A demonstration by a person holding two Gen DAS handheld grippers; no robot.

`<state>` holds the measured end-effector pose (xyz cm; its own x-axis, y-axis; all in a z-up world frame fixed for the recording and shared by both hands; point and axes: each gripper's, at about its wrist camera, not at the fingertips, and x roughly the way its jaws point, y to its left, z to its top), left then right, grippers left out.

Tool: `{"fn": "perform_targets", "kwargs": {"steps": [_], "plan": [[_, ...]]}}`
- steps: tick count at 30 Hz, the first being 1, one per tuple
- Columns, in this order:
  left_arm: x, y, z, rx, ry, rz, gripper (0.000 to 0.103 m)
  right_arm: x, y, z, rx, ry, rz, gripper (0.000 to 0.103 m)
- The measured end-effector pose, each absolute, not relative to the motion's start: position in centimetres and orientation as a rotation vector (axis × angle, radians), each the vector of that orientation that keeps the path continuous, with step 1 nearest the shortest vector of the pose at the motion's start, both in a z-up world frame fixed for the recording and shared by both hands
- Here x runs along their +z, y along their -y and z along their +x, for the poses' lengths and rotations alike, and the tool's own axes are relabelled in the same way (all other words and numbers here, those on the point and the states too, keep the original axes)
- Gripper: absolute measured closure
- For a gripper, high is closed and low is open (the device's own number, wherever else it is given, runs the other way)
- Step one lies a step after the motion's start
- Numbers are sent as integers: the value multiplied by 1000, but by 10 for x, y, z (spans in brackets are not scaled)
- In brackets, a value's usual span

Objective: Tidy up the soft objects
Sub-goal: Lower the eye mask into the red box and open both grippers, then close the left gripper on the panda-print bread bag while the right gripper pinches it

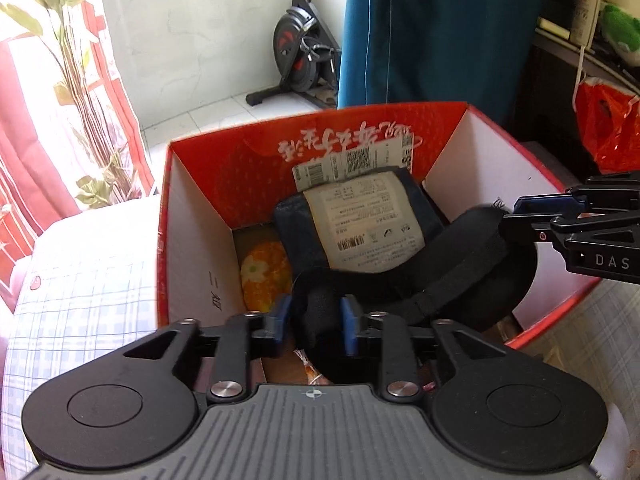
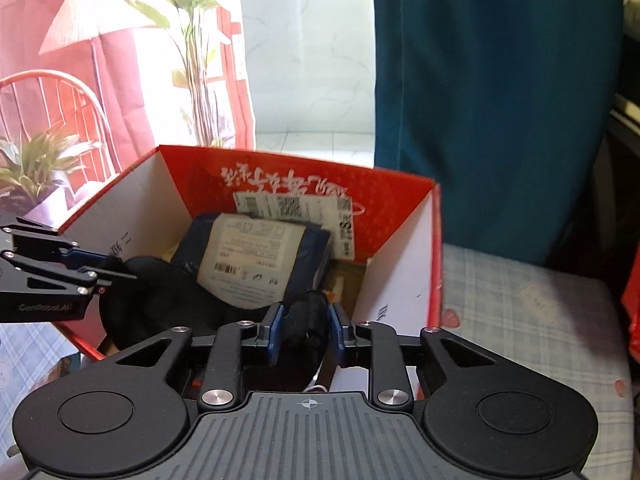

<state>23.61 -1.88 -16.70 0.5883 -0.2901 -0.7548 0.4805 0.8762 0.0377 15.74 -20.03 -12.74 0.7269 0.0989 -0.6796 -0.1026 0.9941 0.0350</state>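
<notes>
Both grippers clamp one black padded item over the open red box.

1. Left gripper (image 1: 315, 326): its blue pads pinch a bunched end of the black padded item (image 1: 460, 280). In the right wrist view this gripper enters from the left edge and carries the marking "GenRobot.AI".
2. Black padded item: it spans between the two grippers and hangs over the near part of the red box (image 1: 192, 216), above the contents. Judged step: lowering it into the box.
3. Navy packaged bundle (image 1: 360, 224): it lies inside the box and leans toward the far wall. A white printed label with barcodes covers its top. The text is too small to read.
4. Orange floral item (image 1: 266, 276): it lies on the box floor at the left, beside the bundle.
5. Right gripper (image 2: 306, 326): its pads pinch the opposite end of the same item. In the left wrist view its body shows the letters "DAS".

Box markings: white brush-style Chinese characters, seen upside down, run across the inner far wall, with a barcode tag (image 1: 352, 162) below them.

Hazards, judged:
- Uneven release could leave the item draped over the box rim.
- The box rests on soft checked bedding (image 1: 80, 304). Downward pressure could tip it.
- The item could snag on the leaning bundle.
</notes>
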Motion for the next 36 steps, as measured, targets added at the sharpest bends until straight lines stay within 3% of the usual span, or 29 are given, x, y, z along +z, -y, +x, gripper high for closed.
{"fn": "perform_targets", "kwargs": {"steps": [2, 16, 23, 36], "plan": [[-160, 14, 232, -459, -809, 228, 57, -122, 201, 152, 106, -734, -10, 71], [-121, -37, 177, -498, -738, 140, 56, -94, 191, 90, 143, -634, 69, 68], [-142, -67, 156, -518, -800, 117, 56, -99, 171, 59, 167, -610, 93, 66], [-192, -105, 154, -537, -911, 40, 56, -147, 91, 47, 309, -749, 0, 60]]}}
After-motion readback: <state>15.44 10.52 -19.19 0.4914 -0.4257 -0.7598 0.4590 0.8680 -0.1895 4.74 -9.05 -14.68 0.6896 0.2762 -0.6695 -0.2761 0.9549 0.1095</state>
